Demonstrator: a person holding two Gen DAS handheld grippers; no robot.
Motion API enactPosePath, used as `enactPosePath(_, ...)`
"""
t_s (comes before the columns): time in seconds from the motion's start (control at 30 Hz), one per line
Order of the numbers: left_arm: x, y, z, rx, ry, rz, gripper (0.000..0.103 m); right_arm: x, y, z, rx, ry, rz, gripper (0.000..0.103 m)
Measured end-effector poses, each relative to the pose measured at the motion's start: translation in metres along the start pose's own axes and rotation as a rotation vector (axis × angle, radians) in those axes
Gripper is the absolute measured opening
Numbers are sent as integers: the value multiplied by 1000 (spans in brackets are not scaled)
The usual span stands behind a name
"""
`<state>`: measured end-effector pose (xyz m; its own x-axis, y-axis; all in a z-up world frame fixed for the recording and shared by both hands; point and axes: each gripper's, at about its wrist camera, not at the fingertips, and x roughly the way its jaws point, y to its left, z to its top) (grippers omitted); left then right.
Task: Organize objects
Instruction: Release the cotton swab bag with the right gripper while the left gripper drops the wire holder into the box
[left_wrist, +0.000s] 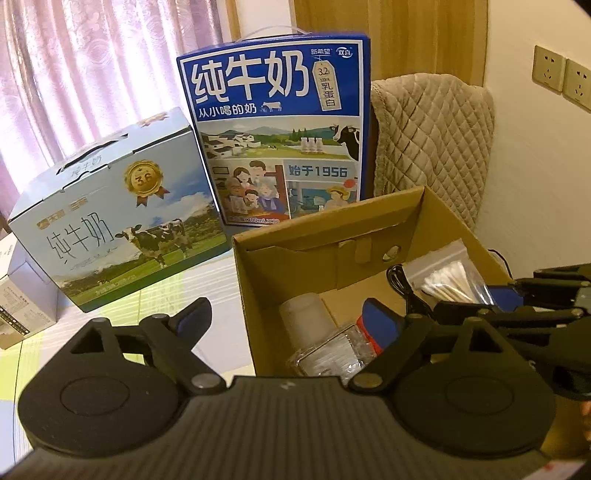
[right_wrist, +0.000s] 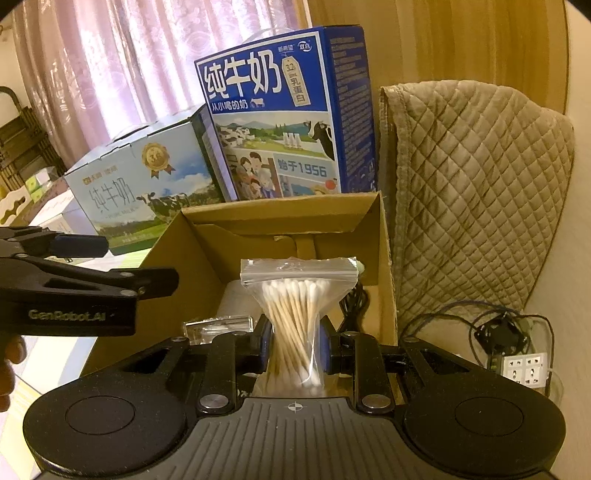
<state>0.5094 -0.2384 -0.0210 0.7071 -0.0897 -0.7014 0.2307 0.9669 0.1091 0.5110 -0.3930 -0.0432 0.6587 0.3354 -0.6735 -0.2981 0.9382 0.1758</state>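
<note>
From the left wrist, the left gripper (left_wrist: 284, 317) hangs with its black fingers spread wide and nothing between them, one on either side of the near-left corner of the open brown cardboard box (left_wrist: 258, 280). Just ahead of its right finger, inside the box, lie a crinkled clear plastic packet (left_wrist: 332, 354), a pale translucent cup (left_wrist: 304, 317) and a coiled black cable (left_wrist: 400, 280). Further right, the clear zip bag of wooden cotton swabs (left_wrist: 448, 278) is pinched by the other tool. Beyond the box stand a tall blue milk carton (left_wrist: 280, 129) reading "纯牛奶", "从小喝的奶" and "始于1956", and to its left a pale sky-blue milk carton (left_wrist: 122, 225), also "纯牛奶", with a gold medal marked "3.6".

From the right wrist, the right gripper (right_wrist: 293, 347) is clamped on the swab bag at its waist, directly between the pads, over the near end of the box. The bag looks very light and soft; its film is probably slippery and the thin sticks could snap if squeezed hard, so the bundled middle seems the best hold, since the flat zip strip above would likely slide. The left tool, off to the left, bears "GenRobot.AI". A white power strip (right_wrist: 526, 369) lies right of the fingers, outside the box.
</note>
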Motion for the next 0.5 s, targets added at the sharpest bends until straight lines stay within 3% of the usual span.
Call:
enactPosePath(0.07, -3, 1, 0, -12, 0, 5, 87, 1, 1, 4, -15, -17, -1, 24)
enactPosePath(0.1, -4, 1, -1, -15, 0, 6, 89, 2, 2, 5, -19, -28, -8, 32)
enactPosePath(0.13, -6, 2, -1, -18, -2, 6, 91, 2, 2, 7, -21, -38, -17, 48)
enactPosePath(0.2, -10, 2, -2, -23, -5, 14, 92, -1, 2, 9, -30, -75, -16, 68)
enactPosePath(0.5, -37, 9, -11, -51, -17, 34, 97, -22, 0, 5, 9, -103, 26, 71)
